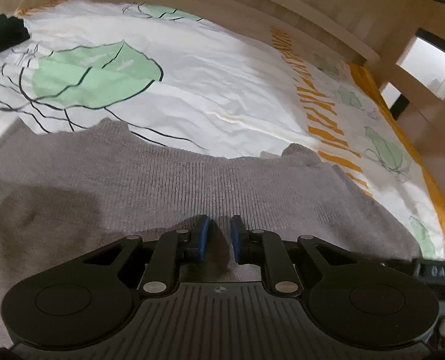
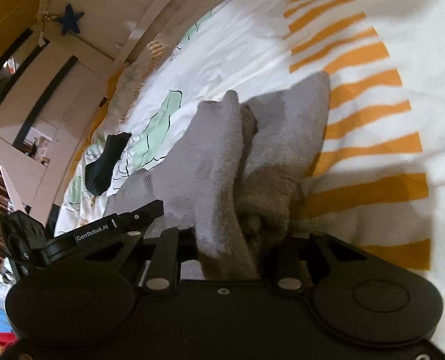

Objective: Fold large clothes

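A grey knitted sweater (image 1: 168,180) lies spread on a bed, across the lower half of the left wrist view. My left gripper (image 1: 219,232) hovers just over it, its blue pads (image 1: 203,234) a small gap apart with nothing between them. In the right wrist view my right gripper (image 2: 231,249) is shut on a bunched fold of the same grey sweater (image 2: 222,156), which drapes over and hides its fingertips. The left gripper's black body (image 2: 102,234) shows at the left of that view, resting by the sweater.
The bed cover (image 1: 222,75) is white with green leaf prints and orange stripes (image 2: 357,60). A black garment (image 2: 105,165) lies on the far side of the bed, also in the left wrist view (image 1: 0,37). A wooden bed frame (image 1: 282,6) and cabinets border the bed.
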A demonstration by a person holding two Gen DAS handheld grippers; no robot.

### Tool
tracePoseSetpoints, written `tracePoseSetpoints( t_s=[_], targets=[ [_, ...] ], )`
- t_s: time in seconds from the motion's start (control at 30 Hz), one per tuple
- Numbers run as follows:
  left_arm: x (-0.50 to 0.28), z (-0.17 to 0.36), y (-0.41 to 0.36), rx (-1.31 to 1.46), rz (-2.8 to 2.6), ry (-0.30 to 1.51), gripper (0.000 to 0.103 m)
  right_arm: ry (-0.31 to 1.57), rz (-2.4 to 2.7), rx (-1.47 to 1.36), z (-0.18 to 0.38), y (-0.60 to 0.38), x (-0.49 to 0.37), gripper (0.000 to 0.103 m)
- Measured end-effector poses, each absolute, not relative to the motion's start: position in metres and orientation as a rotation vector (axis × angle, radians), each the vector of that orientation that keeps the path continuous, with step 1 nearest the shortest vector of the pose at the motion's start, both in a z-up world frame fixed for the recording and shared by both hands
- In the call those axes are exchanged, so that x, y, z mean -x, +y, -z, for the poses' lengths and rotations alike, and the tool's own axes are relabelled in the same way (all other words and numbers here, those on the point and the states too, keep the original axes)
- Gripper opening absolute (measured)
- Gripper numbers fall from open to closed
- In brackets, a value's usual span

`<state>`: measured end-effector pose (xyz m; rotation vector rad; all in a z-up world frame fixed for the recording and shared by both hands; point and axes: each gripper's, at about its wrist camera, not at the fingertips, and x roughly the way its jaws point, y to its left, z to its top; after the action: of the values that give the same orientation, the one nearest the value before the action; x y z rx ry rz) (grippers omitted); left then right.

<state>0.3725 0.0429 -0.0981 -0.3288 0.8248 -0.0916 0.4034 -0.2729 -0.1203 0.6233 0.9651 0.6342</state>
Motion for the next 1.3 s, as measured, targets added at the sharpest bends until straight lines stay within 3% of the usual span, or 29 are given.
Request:
tracePoseSetpoints(
  t_s=[0.2, 0.4, 0.57, 0.9, 1.3],
  targets=[
    [-0.325, 0.090, 0.053, 0.303, 0.146, 0.834, 0.017, 0.937, -0.586, -0.570, 0.098, -0.264, -0.391, 0.033],
    [-0.325, 0.111, 0.052, 0.220, 0.176, 0.855, 0.017, 0.917, -0.552, -0.474, 0.069, -0.244, -0.382, 0.032],
    [-0.324, 0.099, 0.083, 0.355, 0.191, 0.877, 0.017, 0.915, -0.544, -0.392, 0.037, -0.217, -0.375, 0.031],
    [-0.232, 0.074, 0.178, 0.368, 0.029, 0.742, 0.021, 0.890, -0.630, -0.281, -0.015, -0.133, -0.361, 0.031],
    [-0.184, 0.091, 0.226, 0.470, -0.044, 0.758, 0.022, 0.980, -0.707, -0.067, 0.028, 0.019, -0.347, 0.031]
  ],
)
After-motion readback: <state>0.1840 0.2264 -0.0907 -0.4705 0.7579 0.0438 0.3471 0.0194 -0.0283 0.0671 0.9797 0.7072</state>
